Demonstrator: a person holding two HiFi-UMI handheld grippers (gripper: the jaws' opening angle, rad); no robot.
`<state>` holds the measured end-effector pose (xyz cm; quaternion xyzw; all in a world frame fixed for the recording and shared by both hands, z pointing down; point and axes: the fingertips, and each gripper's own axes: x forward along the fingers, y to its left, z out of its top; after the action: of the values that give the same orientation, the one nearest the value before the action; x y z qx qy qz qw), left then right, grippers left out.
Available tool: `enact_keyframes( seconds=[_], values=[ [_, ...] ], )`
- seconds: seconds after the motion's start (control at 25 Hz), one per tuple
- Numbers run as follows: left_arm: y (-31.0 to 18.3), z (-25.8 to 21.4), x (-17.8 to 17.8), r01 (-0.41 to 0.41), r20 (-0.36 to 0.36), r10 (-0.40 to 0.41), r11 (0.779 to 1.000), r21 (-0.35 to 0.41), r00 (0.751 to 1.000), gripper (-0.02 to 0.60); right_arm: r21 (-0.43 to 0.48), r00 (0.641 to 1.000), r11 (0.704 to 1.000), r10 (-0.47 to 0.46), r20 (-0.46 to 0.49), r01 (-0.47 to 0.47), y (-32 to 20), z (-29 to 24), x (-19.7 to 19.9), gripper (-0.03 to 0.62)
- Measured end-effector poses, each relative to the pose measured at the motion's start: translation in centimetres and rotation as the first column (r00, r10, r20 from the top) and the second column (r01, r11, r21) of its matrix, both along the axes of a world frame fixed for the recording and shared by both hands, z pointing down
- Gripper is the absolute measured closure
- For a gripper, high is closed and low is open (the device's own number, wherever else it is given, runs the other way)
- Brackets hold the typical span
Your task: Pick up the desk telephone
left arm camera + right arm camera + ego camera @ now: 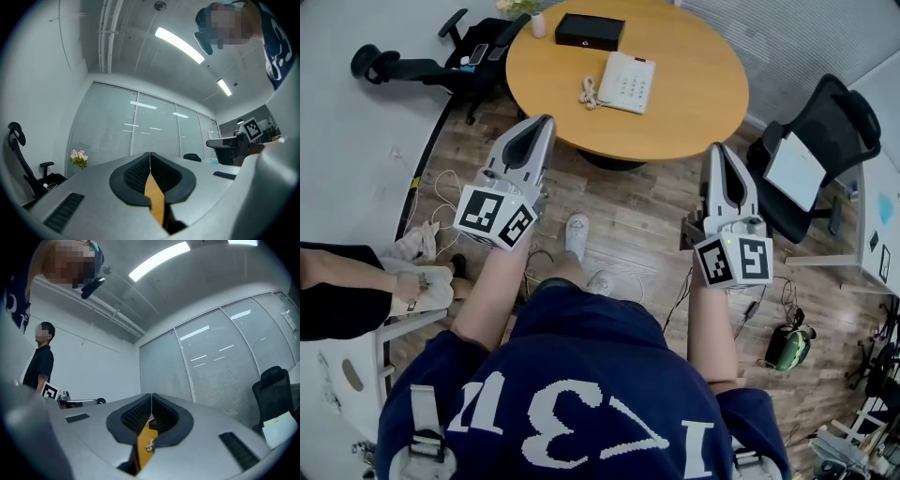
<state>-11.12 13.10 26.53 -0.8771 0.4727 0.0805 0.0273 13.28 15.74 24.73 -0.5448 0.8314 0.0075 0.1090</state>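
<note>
A white desk telephone with a coiled cord lies on the round wooden table in the head view, near the table's middle. My left gripper is held short of the table's near left edge, shut and empty. My right gripper hangs off the table's near right edge, also shut with nothing in it. Both stand well apart from the phone. In the left gripper view the jaws meet in a closed seam. The right gripper view shows the same closed seam, with a sliver of the table seen through it.
A black box and a small vase of flowers stand at the table's far side. Black office chairs stand at the left and right. A person's arm reaches in at the left. Cables lie on the wooden floor.
</note>
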Motion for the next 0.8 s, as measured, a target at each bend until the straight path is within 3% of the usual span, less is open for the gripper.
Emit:
enact_keyframes(
  seconds=[0.32,0.8],
  values=[
    [-5.3,0.2,0.4,-0.026,-0.011,0.026,1.000,-0.003,1.000,0.565,-0.008,0.999,0.999,0.034,-0.008,-0.034,-4.5,-0.1,0.6,0.565],
    [-18.0,-0.1,-0.8,-0.094,-0.015,0.095,0.995,0.010,0.995,0.565,0.003,0.993,0.993,0.115,-0.012,-0.115,-15.2,-0.6,-1.1,0.565]
  ],
)
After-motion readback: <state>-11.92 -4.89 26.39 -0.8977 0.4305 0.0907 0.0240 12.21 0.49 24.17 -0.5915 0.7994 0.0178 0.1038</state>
